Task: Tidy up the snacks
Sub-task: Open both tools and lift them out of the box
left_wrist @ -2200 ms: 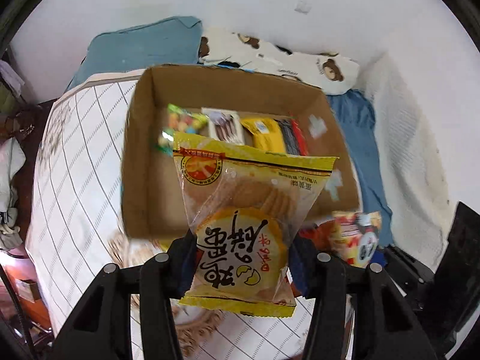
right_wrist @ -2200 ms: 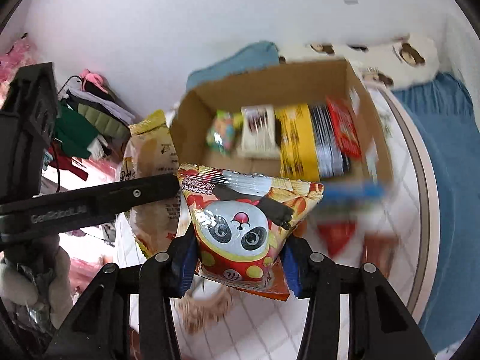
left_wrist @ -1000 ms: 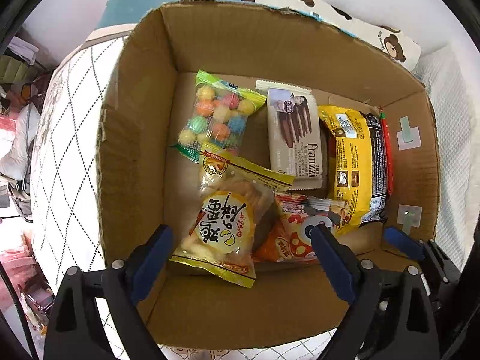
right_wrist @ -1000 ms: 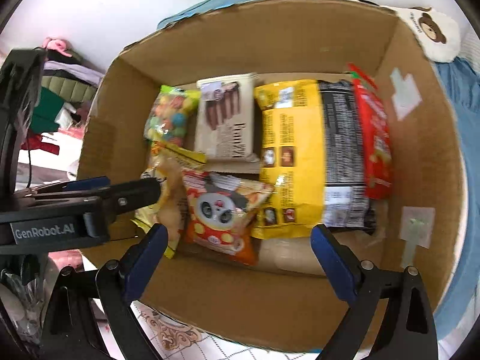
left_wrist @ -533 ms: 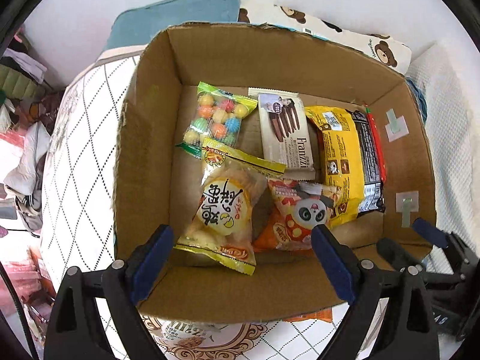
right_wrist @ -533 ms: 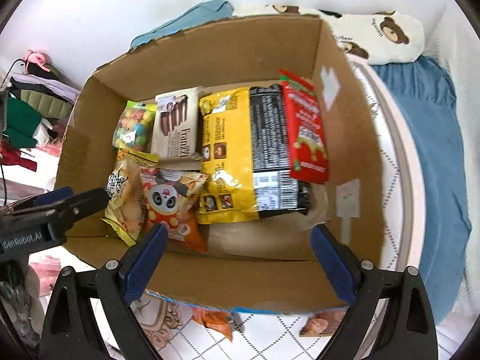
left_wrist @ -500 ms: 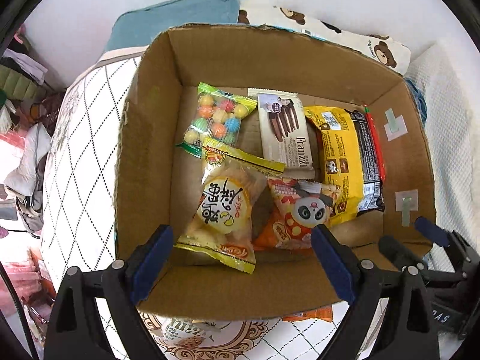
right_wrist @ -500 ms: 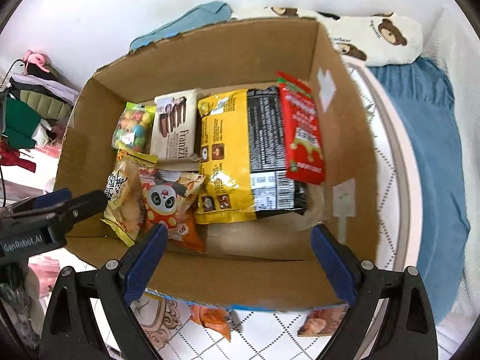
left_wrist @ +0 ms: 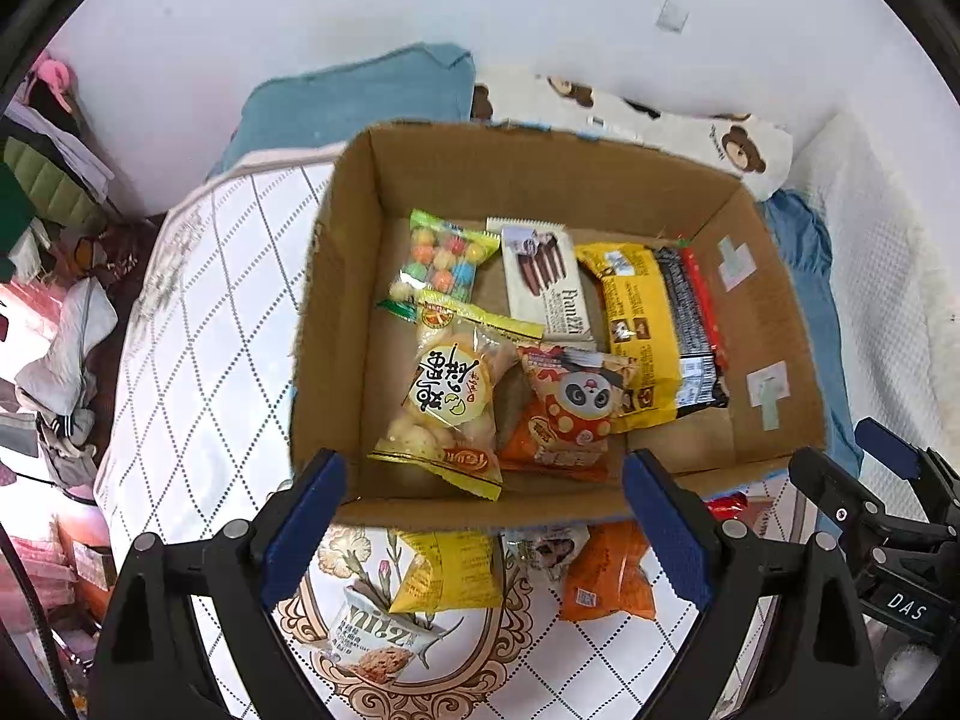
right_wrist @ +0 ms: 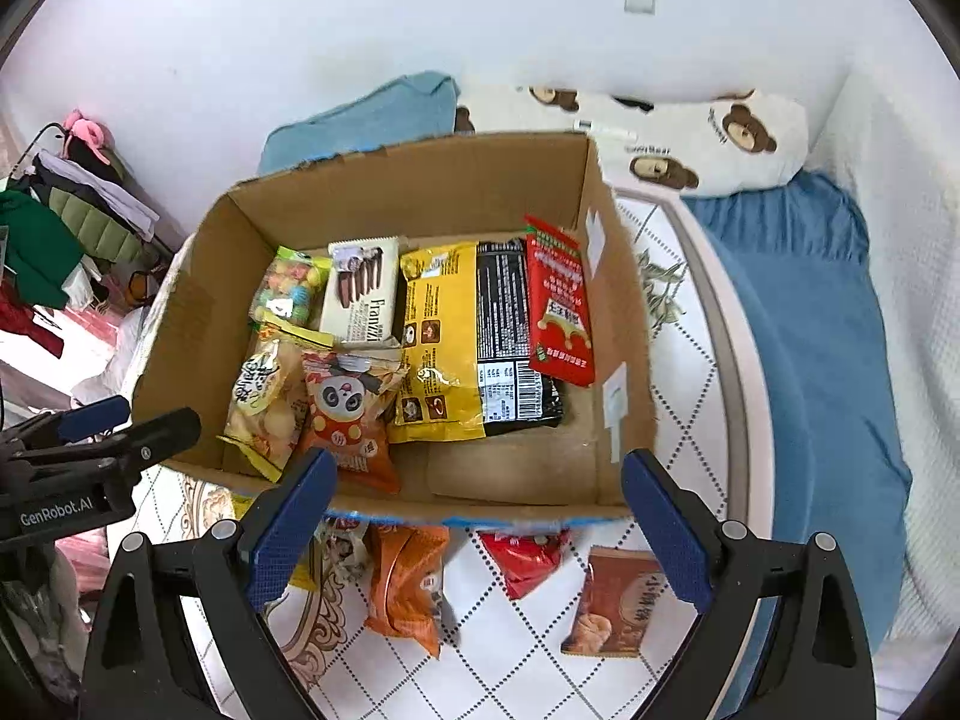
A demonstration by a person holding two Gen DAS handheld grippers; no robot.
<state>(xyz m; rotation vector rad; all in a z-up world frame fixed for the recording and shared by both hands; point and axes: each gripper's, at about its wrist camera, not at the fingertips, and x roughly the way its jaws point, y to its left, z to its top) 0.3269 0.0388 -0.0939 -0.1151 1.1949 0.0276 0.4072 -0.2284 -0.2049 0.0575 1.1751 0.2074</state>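
Both my grippers are empty, fingers spread wide: left gripper (left_wrist: 483, 531) and right gripper (right_wrist: 477, 531) hover over the near rim of the cardboard box (right_wrist: 192, 300).

In the box: yellow cookie bag (left_wrist: 447, 396), panda snack pack (left_wrist: 570, 414), candy-ball bag (left_wrist: 441, 258), Franzzi wafer pack (left_wrist: 543, 276), big yellow-black bag (right_wrist: 462, 342), red packet (right_wrist: 558, 306) leaning on it.

Still loose on the quilted bed cover (right_wrist: 690, 360), just in front of the box: orange pouch (right_wrist: 405, 582), small red pouch (right_wrist: 528, 555), brown biscuit pack (right_wrist: 612, 603); the left view adds a yellow bag (left_wrist: 447, 570) and an oat snack bag (left_wrist: 375, 639).

Handling guess: all light, air-puffed film bags, slick and crinkly, contents brittle. A squeeze across the middle would likely crush biscuits. I'd pinch a crimped end seal or a flat corner, lightly. The orange pouch is the nearest pick for my right fingers; its top sits partly under the box edge, so I'd take its lower seam. The bed is soft, so pressing down will sink the bag; better to come in shallow.
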